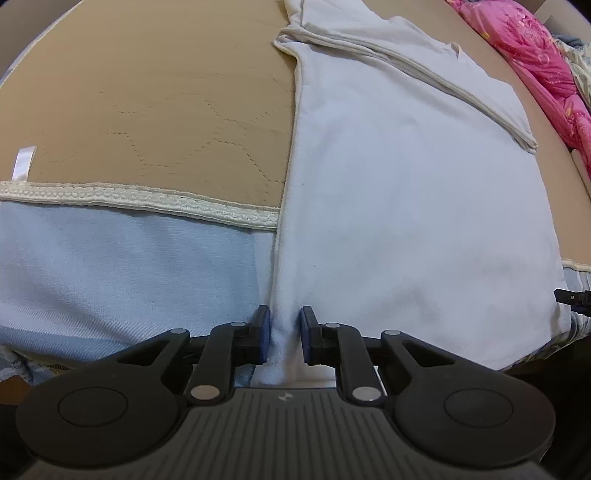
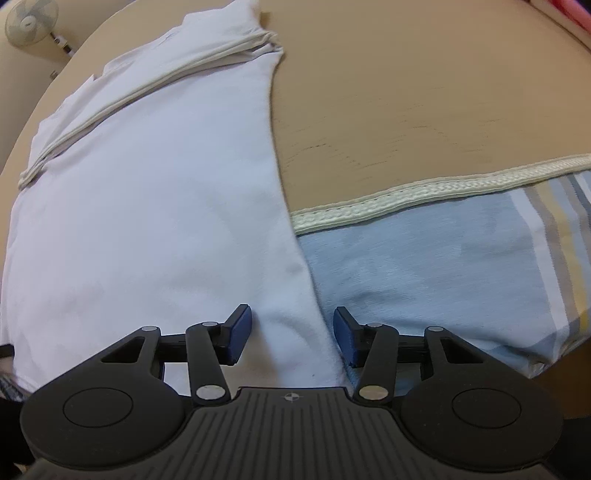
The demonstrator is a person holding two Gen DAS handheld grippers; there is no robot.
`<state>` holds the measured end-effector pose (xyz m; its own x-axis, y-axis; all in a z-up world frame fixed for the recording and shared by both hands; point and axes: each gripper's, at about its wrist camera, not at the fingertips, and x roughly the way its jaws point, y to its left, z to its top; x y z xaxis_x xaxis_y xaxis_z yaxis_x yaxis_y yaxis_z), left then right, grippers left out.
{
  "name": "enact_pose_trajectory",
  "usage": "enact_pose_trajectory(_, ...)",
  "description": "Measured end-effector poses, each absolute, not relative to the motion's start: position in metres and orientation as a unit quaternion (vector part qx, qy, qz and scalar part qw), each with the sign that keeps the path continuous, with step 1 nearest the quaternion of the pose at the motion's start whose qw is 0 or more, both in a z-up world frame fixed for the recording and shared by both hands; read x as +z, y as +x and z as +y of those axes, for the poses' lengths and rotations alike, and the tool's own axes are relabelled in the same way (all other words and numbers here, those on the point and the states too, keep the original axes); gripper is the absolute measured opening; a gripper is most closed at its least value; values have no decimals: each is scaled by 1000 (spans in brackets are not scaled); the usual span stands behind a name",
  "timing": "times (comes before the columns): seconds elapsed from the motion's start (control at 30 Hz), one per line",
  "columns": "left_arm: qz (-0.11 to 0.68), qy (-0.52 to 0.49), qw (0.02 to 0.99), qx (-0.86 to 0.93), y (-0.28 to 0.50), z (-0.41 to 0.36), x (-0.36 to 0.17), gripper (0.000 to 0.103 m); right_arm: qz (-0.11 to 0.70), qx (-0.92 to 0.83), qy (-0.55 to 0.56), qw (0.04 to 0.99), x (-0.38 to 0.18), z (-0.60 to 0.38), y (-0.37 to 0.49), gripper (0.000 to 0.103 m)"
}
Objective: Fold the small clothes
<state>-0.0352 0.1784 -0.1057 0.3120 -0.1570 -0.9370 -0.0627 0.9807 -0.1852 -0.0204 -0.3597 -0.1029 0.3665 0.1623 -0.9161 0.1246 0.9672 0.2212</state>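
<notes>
A white garment lies flat on a tan quilted mat, its sleeves folded across its far end. My left gripper is shut on the garment's near left corner, with a pinch of white cloth between the blue pads. In the right wrist view the same white garment fills the left half. My right gripper is open, its jaws wide apart on either side of the garment's near right corner, which lies between the pads.
The mat has a cream braided border and lies on a light blue sheet with striped edging. A pink patterned cloth sits at the far right. A fan stands behind.
</notes>
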Motion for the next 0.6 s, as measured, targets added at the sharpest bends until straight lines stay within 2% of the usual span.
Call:
enact_pose_trajectory(0.07, 586, -90, 804, -29, -36, 179, -106, 17, 563, 17, 121, 817, -102, -357, -20, 49)
enact_pose_trajectory(0.17, 584, -84, 807, -29, -36, 177, -105, 18, 563, 24, 121, 817, -101, -355, -19, 40)
enact_pose_trajectory(0.27, 581, -80, 809, -30, -38, 175, -104, 13, 561, 32, 126, 817, -99, -354, -22, 22)
enact_pose_trajectory(0.3, 580, -79, 810, -32, -39, 174, -103, 9, 560, 34, 129, 817, -98, -354, -23, 11)
enact_pose_trajectory(0.33, 578, -79, 812, -34, -40, 173, -102, 6, 559, 38, 133, 818, -97, -354, -23, 6)
enact_pose_trajectory(0.47, 556, -71, 827, -43, -45, 167, -91, 4, 530, 57, 150, 833, -84, -356, -26, 5)
enact_pose_trajectory(0.6, 509, -91, 853, -68, -55, 165, -66, 4, 458, 92, 190, 863, -55, -362, -32, 4)
